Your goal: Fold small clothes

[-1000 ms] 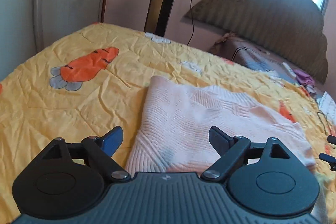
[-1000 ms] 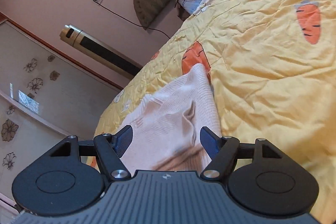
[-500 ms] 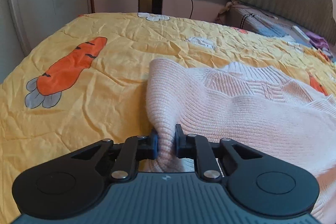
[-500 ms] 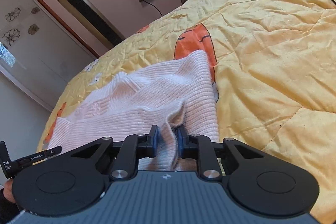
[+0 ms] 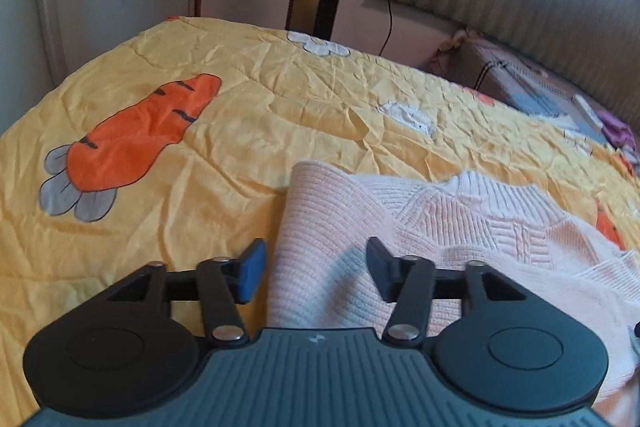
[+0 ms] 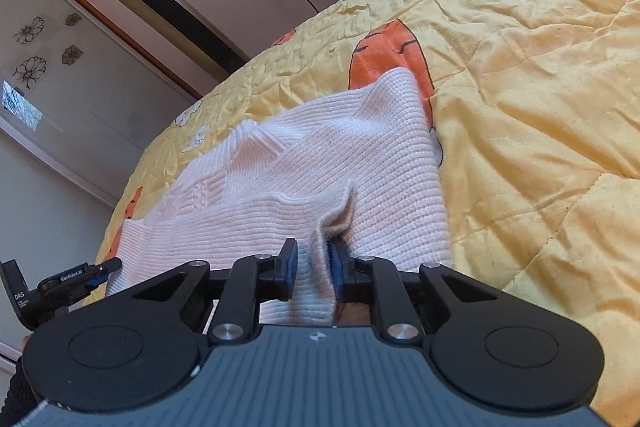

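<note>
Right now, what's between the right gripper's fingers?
A pinched fold of the pink knit sweater, clamped by the right gripper; right wrist view shows it.

"DAS" printed on left tool (image 6: 60, 287)

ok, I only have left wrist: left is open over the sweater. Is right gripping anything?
Obs: Yes. The right gripper is shut on a pinched fold of the sweater.
Op: Where on it?
Obs: At the near hem, toward the side next to the bare quilt.
Op: Can you see left from there?
Obs: Yes. The left gripper shows at the frame's left edge, by the sweater's other near corner.
</note>
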`<action>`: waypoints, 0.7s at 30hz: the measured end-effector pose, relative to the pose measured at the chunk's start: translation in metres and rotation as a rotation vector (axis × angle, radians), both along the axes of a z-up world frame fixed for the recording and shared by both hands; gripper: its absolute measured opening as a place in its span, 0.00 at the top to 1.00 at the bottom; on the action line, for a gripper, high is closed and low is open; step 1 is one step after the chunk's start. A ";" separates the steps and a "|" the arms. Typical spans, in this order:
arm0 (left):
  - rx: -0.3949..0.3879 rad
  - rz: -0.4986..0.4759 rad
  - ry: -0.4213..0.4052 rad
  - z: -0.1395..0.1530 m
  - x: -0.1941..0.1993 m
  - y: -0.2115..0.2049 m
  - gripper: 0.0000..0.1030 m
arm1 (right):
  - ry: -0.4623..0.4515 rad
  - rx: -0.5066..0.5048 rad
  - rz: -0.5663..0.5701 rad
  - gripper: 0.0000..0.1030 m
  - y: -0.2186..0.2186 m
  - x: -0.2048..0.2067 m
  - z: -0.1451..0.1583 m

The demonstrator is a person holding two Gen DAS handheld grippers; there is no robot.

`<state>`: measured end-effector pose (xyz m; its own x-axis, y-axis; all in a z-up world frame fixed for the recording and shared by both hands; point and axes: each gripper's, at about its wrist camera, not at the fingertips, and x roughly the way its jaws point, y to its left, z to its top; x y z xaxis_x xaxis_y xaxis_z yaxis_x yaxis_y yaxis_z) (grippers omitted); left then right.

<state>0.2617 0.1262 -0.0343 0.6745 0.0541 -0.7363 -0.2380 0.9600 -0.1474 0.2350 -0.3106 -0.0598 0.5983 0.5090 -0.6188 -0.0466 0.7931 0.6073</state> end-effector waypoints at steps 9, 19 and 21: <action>0.078 0.004 0.009 -0.018 0.006 0.006 0.87 | -0.098 -0.020 0.037 0.90 0.015 -0.003 0.017; 0.193 0.004 -0.088 0.022 -0.052 -0.026 0.79 | -0.058 -0.092 -0.017 0.78 0.013 -0.005 0.004; 0.128 -0.018 -0.149 0.034 -0.087 -0.041 0.70 | -0.091 -0.120 -0.061 0.71 0.011 -0.015 0.016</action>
